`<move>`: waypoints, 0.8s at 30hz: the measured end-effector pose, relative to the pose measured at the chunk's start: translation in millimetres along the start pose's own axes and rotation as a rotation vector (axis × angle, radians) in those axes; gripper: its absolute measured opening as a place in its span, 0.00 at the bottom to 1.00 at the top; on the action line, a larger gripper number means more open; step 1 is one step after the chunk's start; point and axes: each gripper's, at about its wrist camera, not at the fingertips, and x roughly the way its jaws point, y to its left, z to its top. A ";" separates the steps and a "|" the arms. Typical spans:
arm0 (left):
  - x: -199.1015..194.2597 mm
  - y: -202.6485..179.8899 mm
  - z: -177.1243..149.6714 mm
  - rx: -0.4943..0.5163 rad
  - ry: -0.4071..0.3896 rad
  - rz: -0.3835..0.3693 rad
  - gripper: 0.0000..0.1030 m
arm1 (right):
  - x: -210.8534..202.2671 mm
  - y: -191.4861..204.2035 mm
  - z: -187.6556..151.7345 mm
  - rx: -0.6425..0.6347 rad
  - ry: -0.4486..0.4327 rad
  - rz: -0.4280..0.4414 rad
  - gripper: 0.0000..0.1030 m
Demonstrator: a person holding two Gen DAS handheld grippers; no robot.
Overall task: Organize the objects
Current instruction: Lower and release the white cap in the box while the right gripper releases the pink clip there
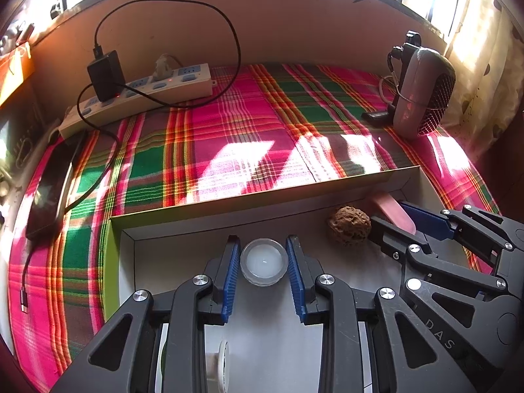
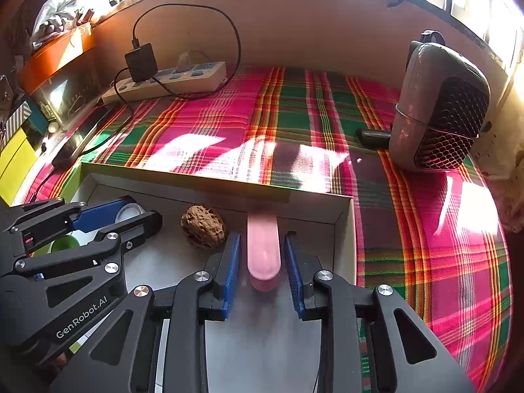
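Observation:
A shallow white cardboard box (image 1: 262, 203) (image 2: 213, 180) lies on the plaid cloth. My left gripper (image 1: 264, 262) (image 2: 114, 219) reaches down into it. A small clear round jar (image 1: 264, 260) (image 2: 131, 211) rests on the box floor between its blue pads, which flank it closely without pressing on it. To the right lies a brown wrinkled walnut (image 1: 348, 226) (image 2: 203, 226). My right gripper (image 2: 262, 255) (image 1: 409, 219) stands open around a pink rounded stick (image 2: 263, 245) (image 1: 393, 211). A visible gap shows on each side of the stick, and its far end leans on the box wall.
A white power strip (image 1: 147, 91) with a black charger and cable sits at the back left. A dark phone (image 1: 49, 180) lies along the left edge. A grey heater with a mesh front (image 2: 439, 108) stands at the back right. Something green (image 2: 65, 244) lies under my left gripper.

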 end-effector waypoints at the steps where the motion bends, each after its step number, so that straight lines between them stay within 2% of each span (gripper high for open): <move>1: -0.8 0.7 -0.3 -0.005 -0.002 0.000 0.26 | -0.8 -0.5 -0.1 0.003 -0.002 0.002 0.31; 13: -30.4 0.4 -9.5 -0.008 -0.049 -0.014 0.28 | -22.1 4.0 -8.9 0.030 -0.035 0.001 0.32; 24: -73.5 -3.5 -33.8 0.011 -0.107 -0.009 0.28 | -60.7 13.5 -27.6 0.047 -0.086 -0.002 0.32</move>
